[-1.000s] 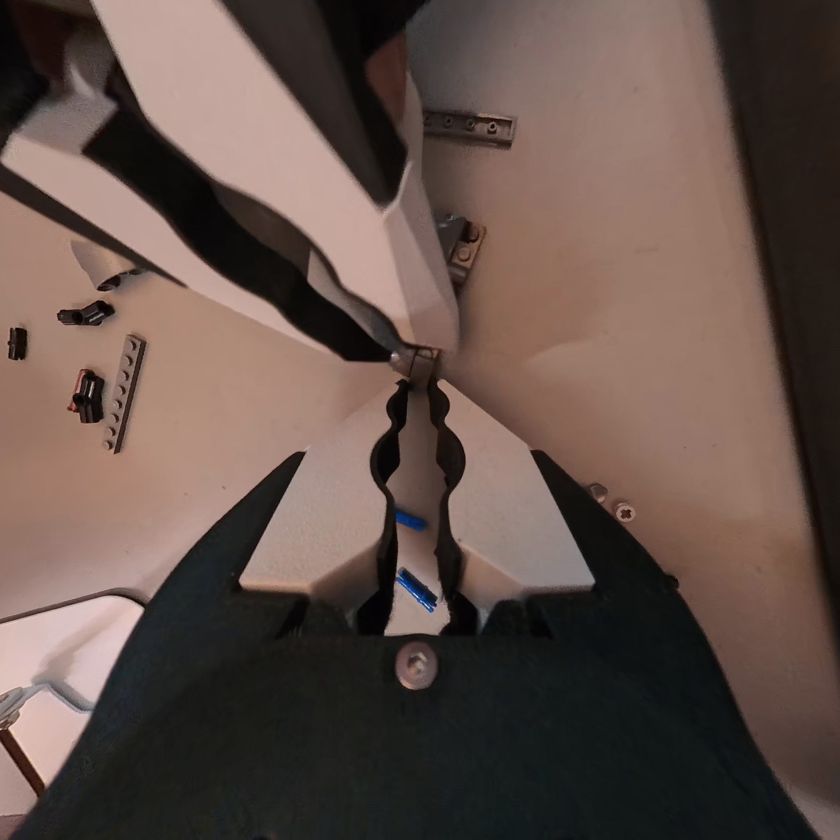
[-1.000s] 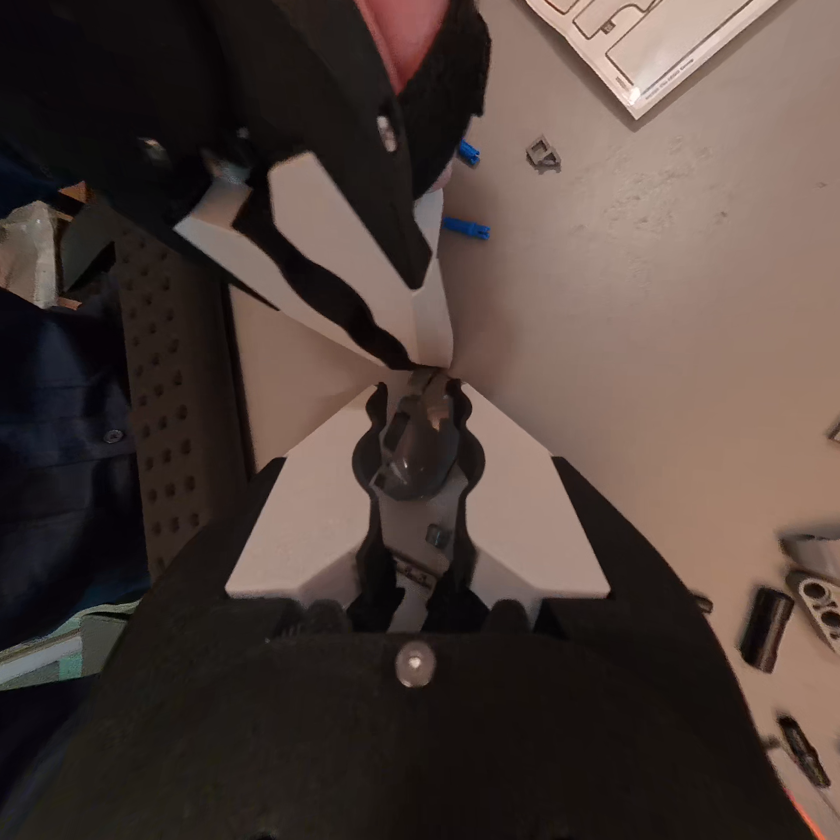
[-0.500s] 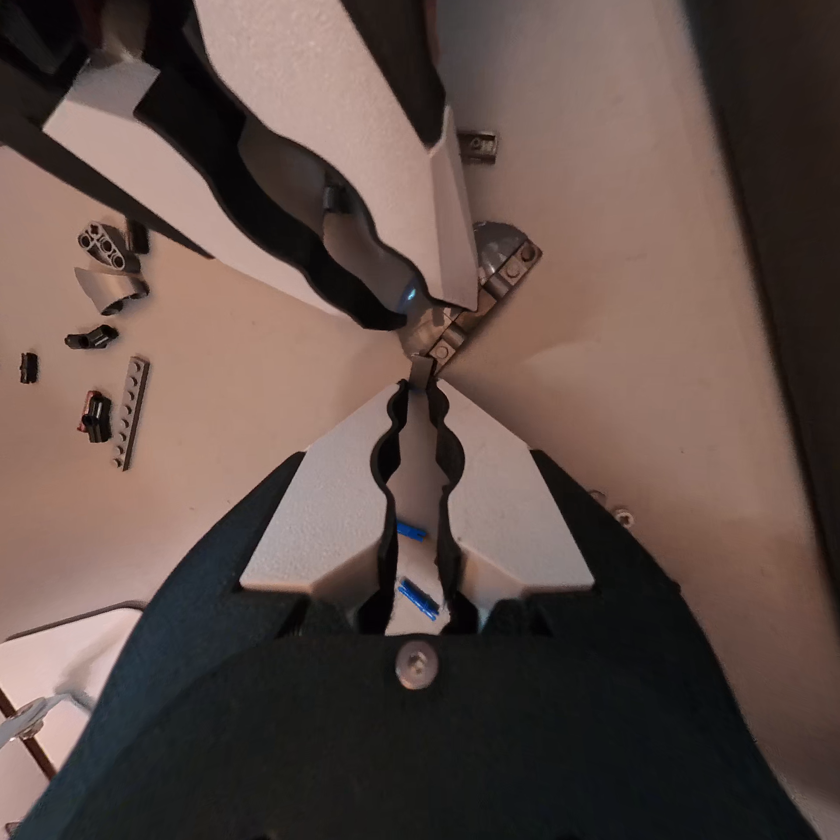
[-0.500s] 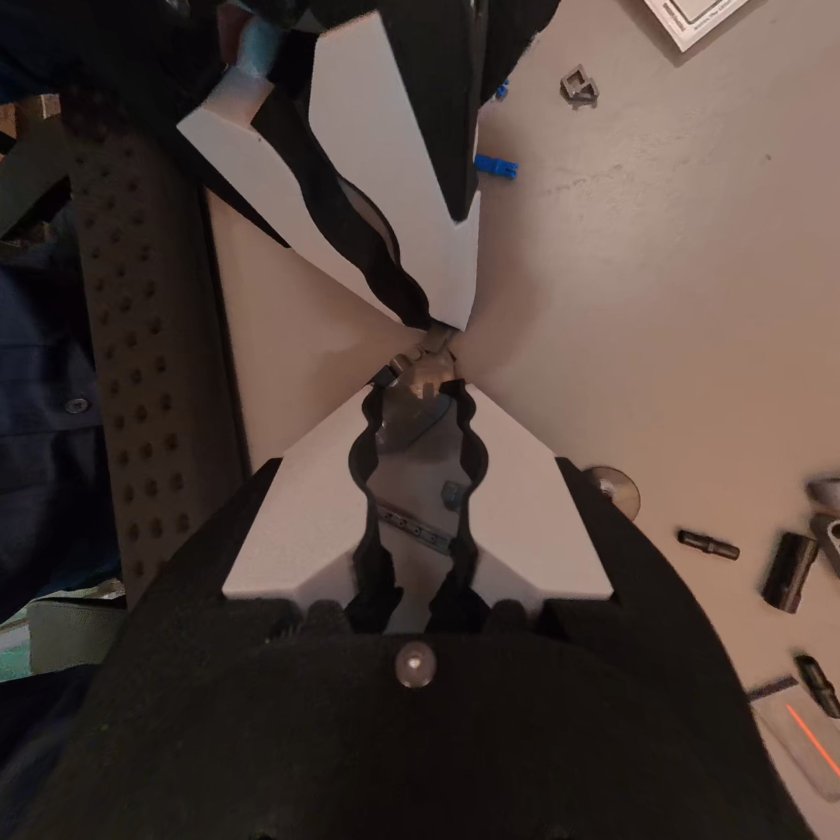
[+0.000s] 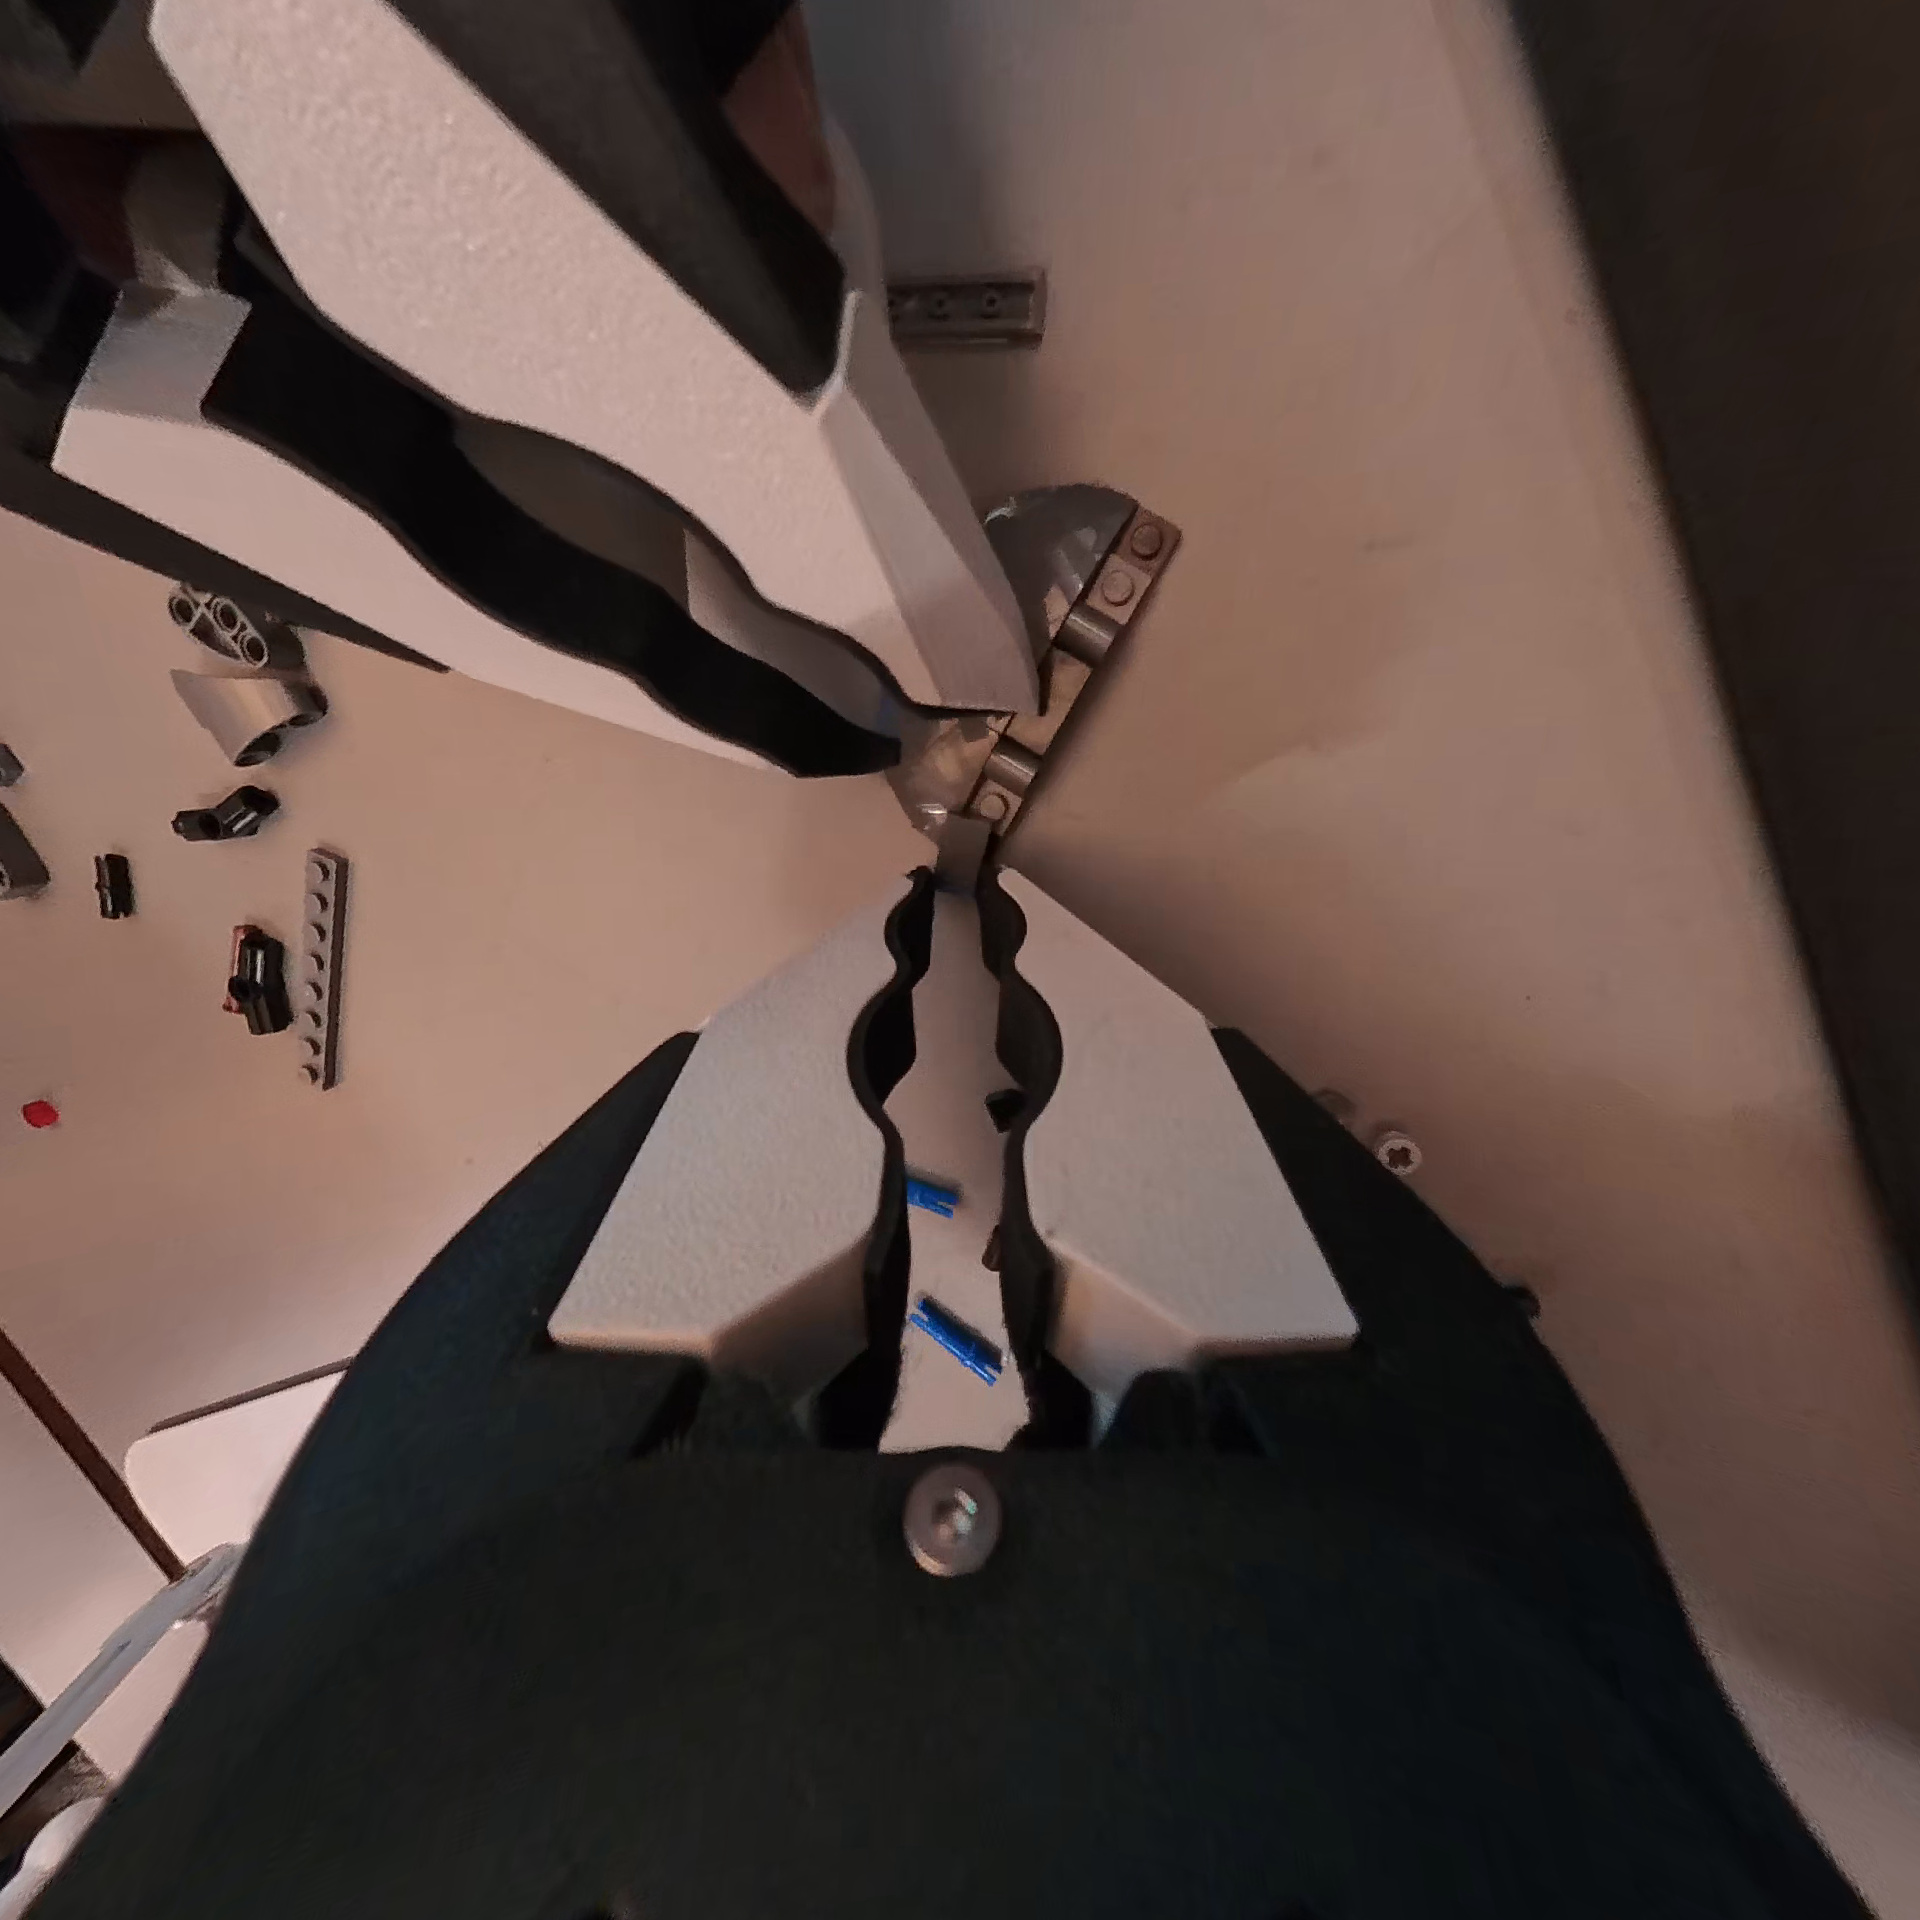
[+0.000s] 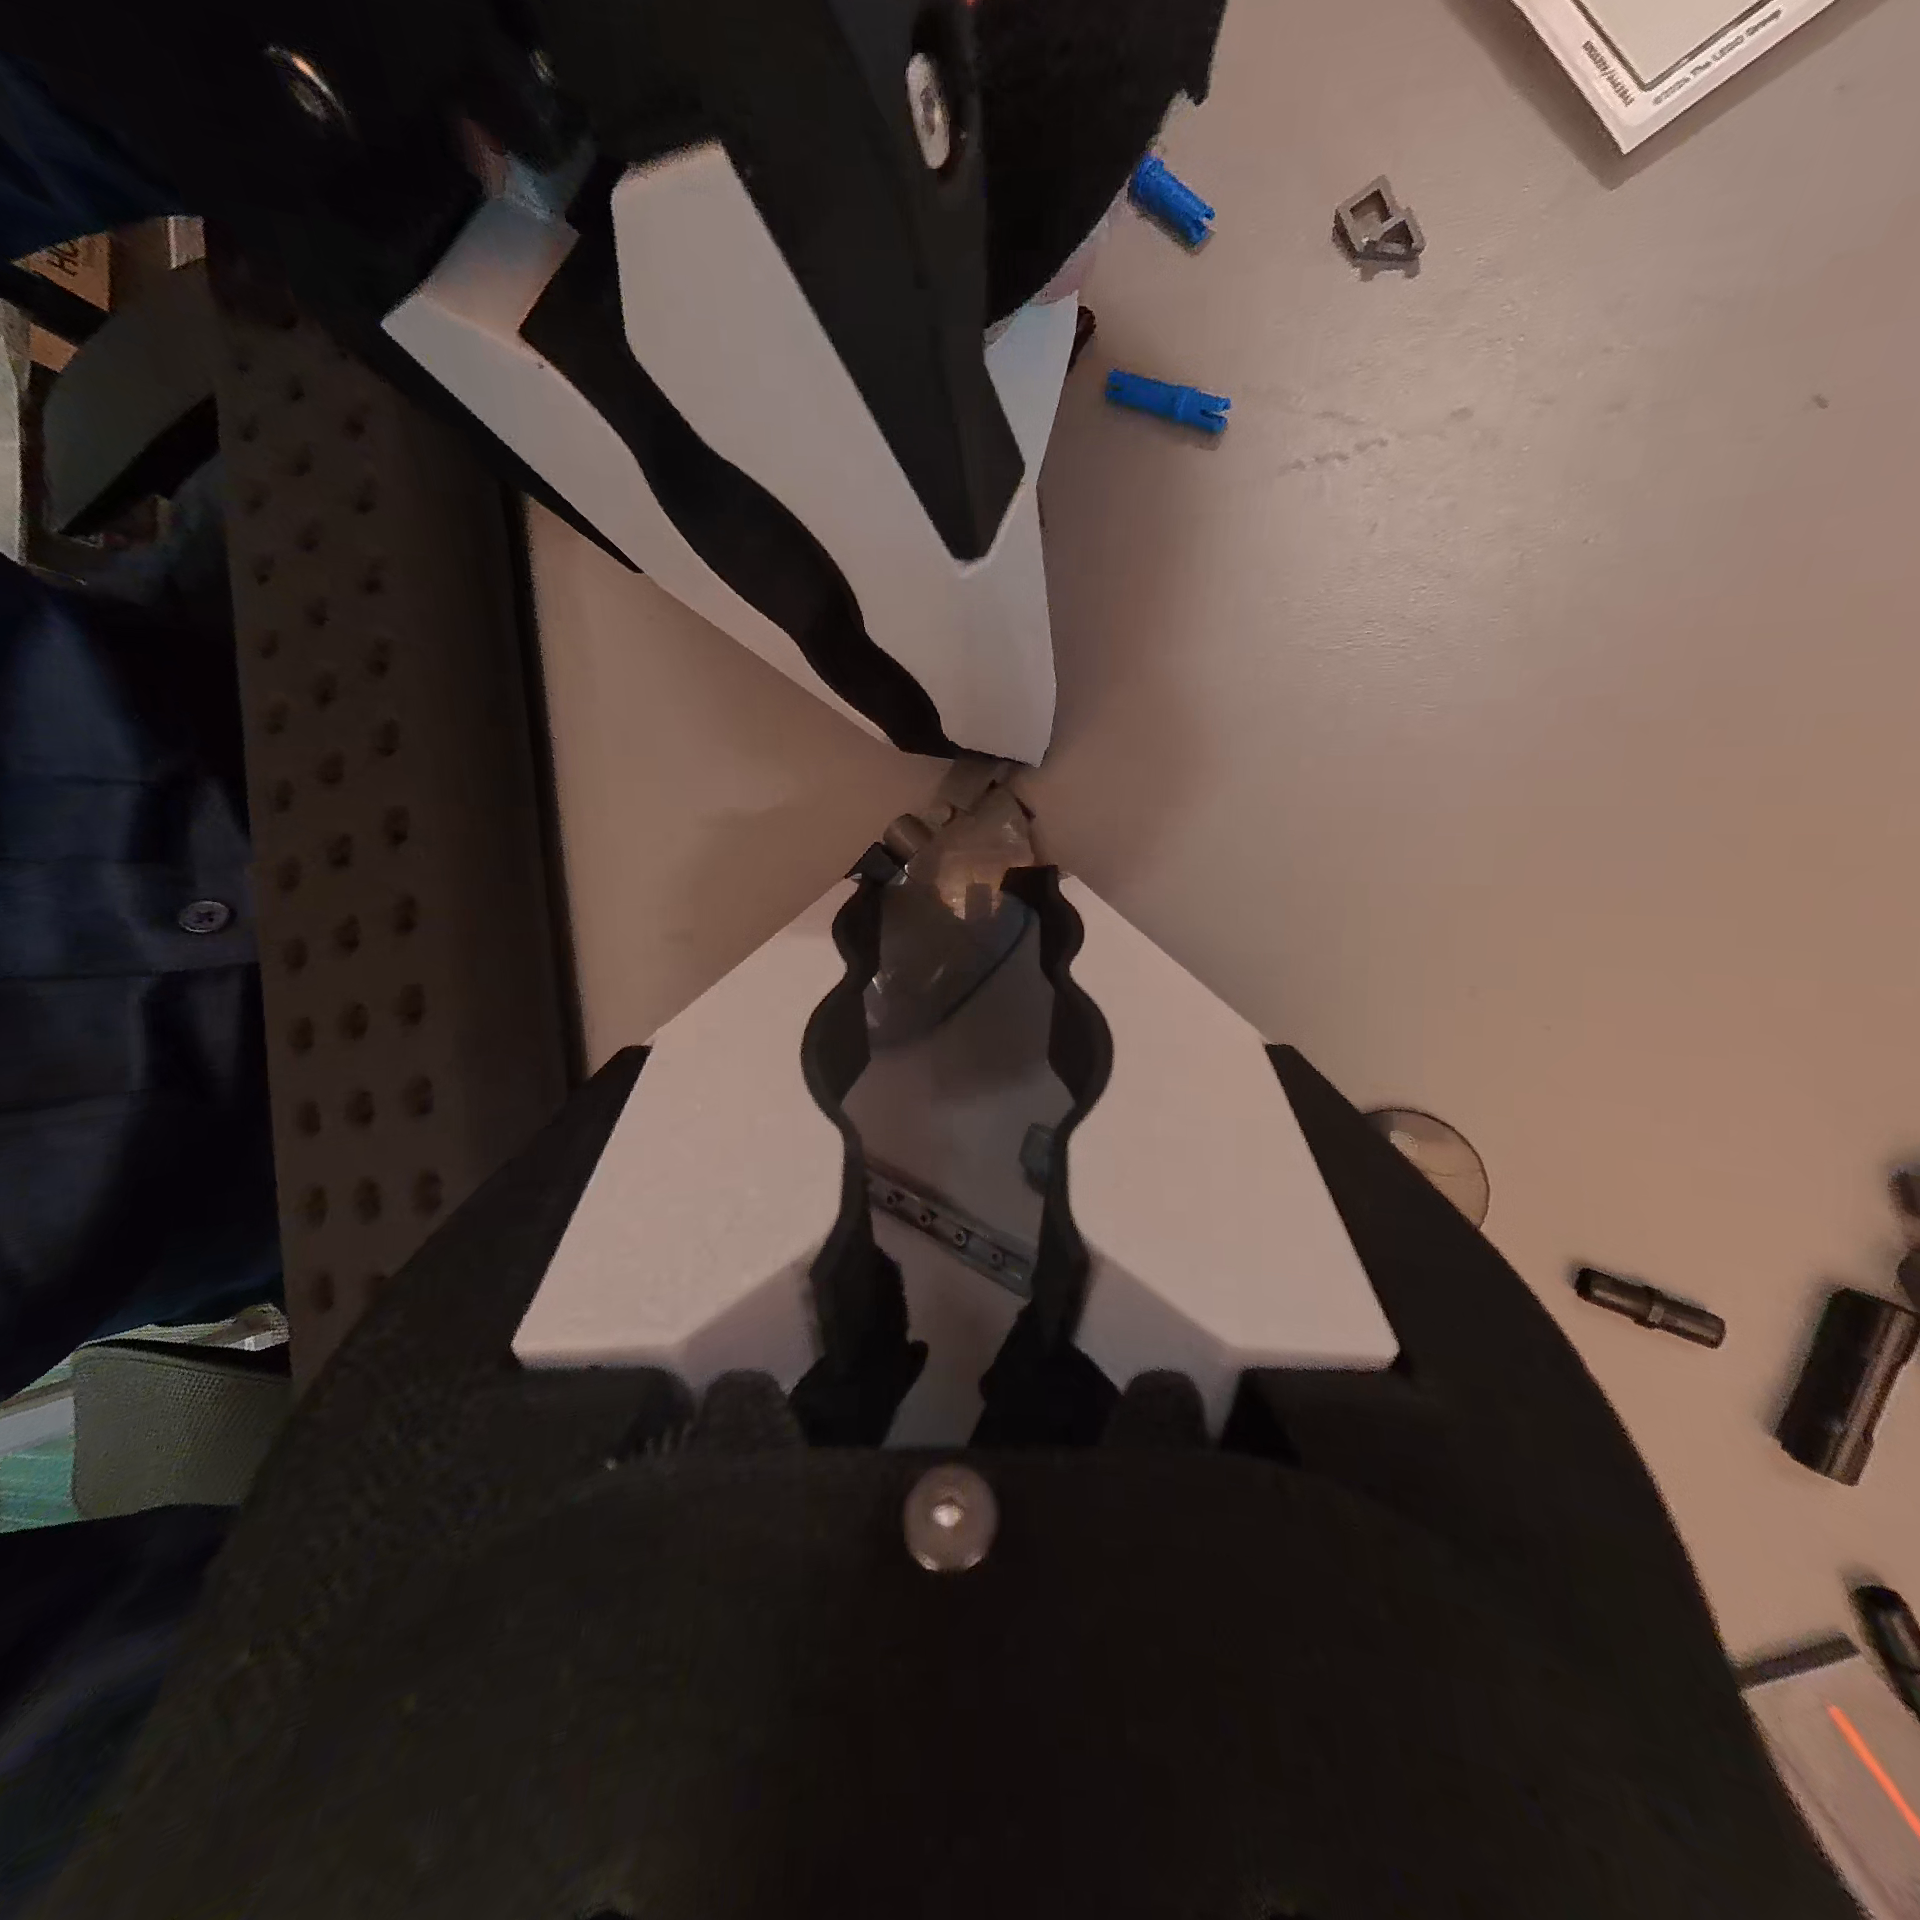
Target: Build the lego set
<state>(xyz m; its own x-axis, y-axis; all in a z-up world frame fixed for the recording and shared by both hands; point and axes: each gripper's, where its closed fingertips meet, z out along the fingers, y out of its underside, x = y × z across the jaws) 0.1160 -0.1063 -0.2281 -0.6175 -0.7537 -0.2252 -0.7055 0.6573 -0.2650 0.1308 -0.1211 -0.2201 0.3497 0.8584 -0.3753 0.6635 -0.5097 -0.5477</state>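
Left wrist view
My left claw (image 5: 958, 878): pressed together, pinching a small grey piece (image 5: 966, 847) at the tips.
My right claw (image 5: 951, 727): enters from the upper left, pinched on the grey lego assembly (image 5: 1081, 613), tip to tip with my left claw.
Grey lego assembly: held above the desk (image 5: 1351, 727); a studded strip with a rounded part behind it; the small grey piece meets its lower end.
Loose parts, left side of the desk: a long grey holed plate (image 5: 324, 966), black connectors (image 5: 223, 819) and a grey curved panel (image 5: 249, 707).
Below my left claw: two blue pins (image 5: 956, 1345) on the desk.
Far side of the desk: a grey strip (image 5: 966, 304).

Right wrist view
My right claw (image 6: 951, 883): closed on the grey lego assembly (image 6: 935, 956), whose rounded part sits between my fingers.
My left claw (image 6: 987, 753): comes down from the top, its tips meeting the assembly's far end.
Upper part of the desk (image 6: 1455, 727): two blue pins (image 6: 1169, 400), a small grey bracket (image 6: 1377, 229) and a printed sheet (image 6: 1704, 52) at the top right corner.
Right edge of the desk: a black pin (image 6: 1647, 1307) and a black tube (image 6: 1844, 1397).
Left of the desk: a dark perforated panel (image 6: 332, 831).
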